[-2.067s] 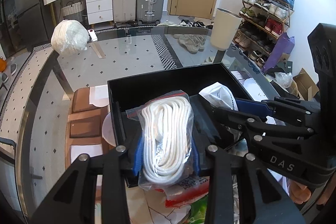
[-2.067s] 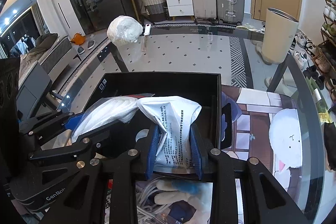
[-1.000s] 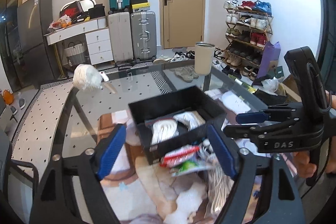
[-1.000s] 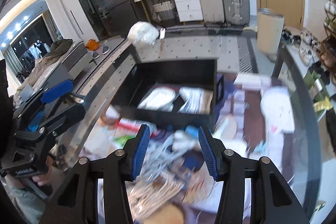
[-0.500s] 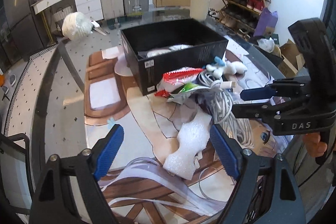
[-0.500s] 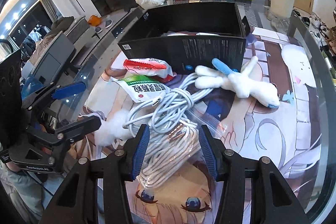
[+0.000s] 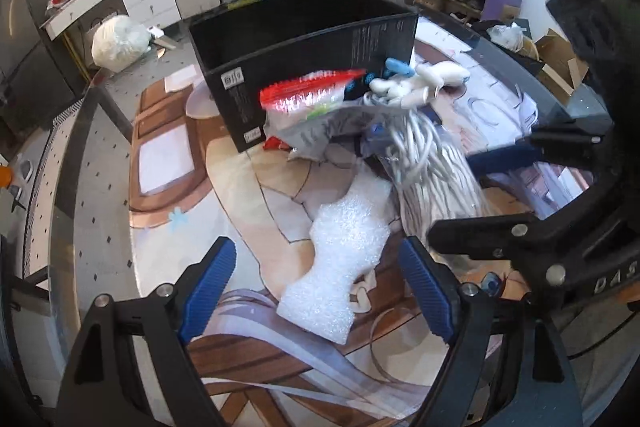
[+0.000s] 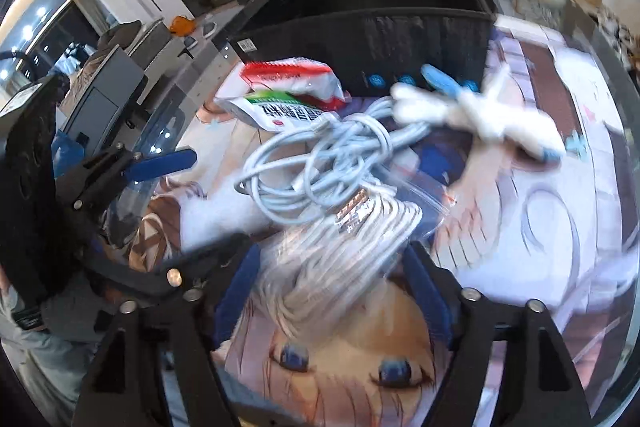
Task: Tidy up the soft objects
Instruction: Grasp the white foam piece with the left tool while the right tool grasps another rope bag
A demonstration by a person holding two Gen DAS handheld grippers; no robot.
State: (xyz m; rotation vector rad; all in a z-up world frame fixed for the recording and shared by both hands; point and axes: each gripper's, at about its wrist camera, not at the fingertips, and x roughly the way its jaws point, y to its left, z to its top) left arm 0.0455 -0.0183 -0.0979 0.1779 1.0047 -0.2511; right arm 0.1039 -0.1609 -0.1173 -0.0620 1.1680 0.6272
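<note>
Still plenty left outside the black box: foam piece, bagged rope, cable, snack packs, plush toy. Left claw spread around the foam piece, not touching; right claw just opening, bagged rope between, unpinched.

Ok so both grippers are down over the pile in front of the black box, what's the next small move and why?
Probably close the left gripper on the white foam piece: it lies between the open jaws, untouched. The right gripper, jaws just opened, straddles the bagged white rope.
</note>
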